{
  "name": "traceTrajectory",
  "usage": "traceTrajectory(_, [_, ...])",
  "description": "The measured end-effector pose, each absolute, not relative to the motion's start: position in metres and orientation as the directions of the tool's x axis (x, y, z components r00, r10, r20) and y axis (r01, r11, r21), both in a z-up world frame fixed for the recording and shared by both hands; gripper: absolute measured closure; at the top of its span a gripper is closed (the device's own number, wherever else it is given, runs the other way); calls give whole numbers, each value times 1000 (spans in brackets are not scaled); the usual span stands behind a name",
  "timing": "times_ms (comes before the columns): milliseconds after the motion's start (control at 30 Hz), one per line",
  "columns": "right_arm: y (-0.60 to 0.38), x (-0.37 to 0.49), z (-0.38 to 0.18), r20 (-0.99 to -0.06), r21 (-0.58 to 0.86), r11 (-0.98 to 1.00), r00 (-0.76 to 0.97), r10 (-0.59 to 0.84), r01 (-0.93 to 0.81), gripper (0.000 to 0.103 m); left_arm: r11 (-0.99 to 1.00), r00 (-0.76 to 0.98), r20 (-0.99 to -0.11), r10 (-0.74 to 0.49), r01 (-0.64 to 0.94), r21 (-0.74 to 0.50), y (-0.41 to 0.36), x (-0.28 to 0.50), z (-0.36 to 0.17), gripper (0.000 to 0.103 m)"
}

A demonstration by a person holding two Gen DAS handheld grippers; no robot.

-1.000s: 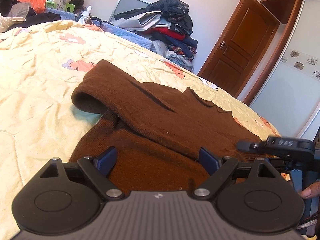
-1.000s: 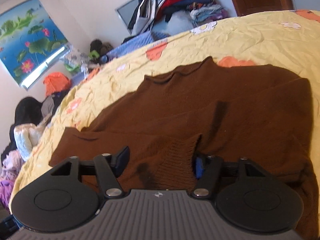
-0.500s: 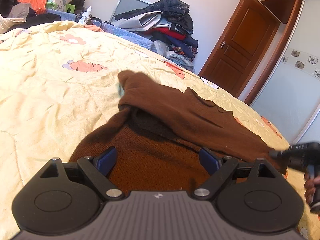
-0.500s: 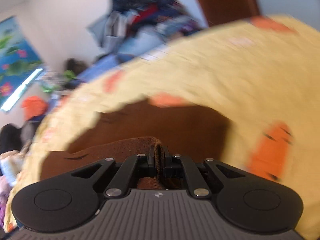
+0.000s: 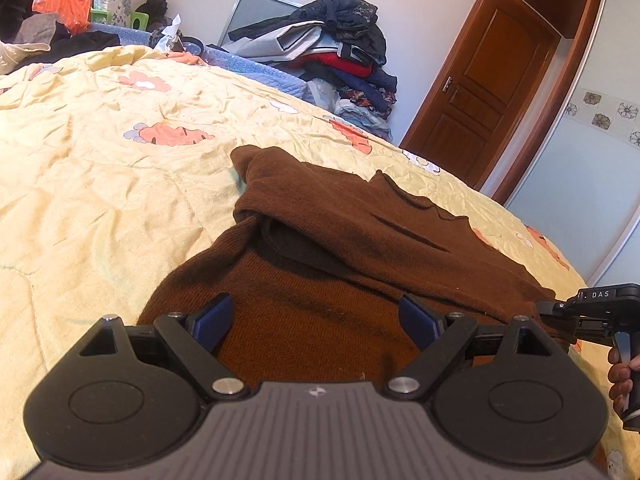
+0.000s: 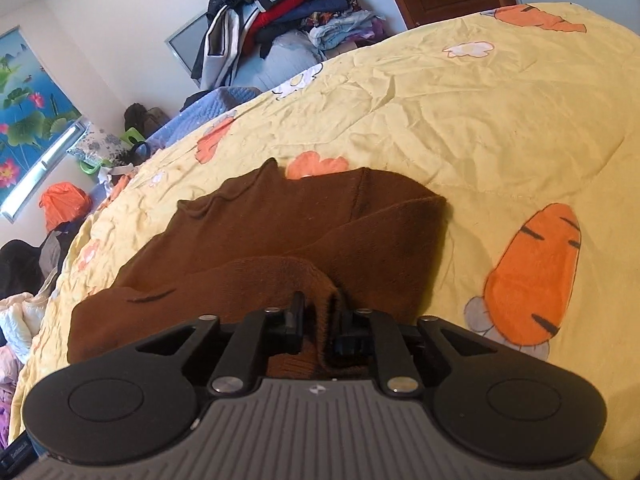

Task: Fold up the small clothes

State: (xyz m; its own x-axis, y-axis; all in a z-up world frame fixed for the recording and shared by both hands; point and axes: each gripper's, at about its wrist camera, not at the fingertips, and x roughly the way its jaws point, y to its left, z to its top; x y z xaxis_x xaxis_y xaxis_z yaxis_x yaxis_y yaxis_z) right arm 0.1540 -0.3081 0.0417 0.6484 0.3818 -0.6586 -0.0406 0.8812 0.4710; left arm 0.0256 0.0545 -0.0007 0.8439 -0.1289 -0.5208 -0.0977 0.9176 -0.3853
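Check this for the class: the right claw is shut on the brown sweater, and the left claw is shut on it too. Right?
Only the second part is wrong. The left claw is open above the sweater, as the left wrist view shows. The right claw is shut on it.

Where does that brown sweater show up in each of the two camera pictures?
Left wrist view: brown sweater fills the lower centre, beyond the open left gripper.
Right wrist view: brown sweater sits centre-left, a fold pinched in the right gripper.
Shared landmark: the pile of clothes by the wall.
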Motion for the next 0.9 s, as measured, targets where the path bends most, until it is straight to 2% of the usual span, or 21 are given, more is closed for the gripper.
traceTrajectory(133, [-306, 154, 41, -661, 465, 883, 640, 392, -61, 84, 919, 843, -523, -128, -98, -382, 55, 25, 0, 12])
traceTrajectory(167, [-307, 155, 43, -658, 467, 882, 643, 392, -60, 90, 919, 842, -523, -128, -97, -382, 55, 25, 0, 12])
traceTrajectory(267, [-315, 153, 52, -627, 478, 876, 675, 388, -61, 91, 919, 842, -524, -128, -98, -381, 55, 25, 0, 12])
traceTrajectory(333, [-318, 157, 48, -650, 465, 884, 661, 375, -45, 91, 920, 842, -525, -128, -97, -379, 54, 25, 0, 12])
traceTrajectory(367, [-317, 159, 41, -672, 450, 892, 644, 366, -37, 96, 920, 841, -525, -128, -97, -379, 53, 26, 0, 12])
traceTrajectory(767, [-314, 157, 39, -673, 438, 898, 648, 357, -39, 95, 919, 842, -524, -131, -95, -384, 54, 26, 0, 11])
traceTrajectory(900, [-315, 158, 46, -660, 444, 894, 656, 367, -54, 91, 919, 842, -524, -132, -95, -384, 53, 27, 0, 11])
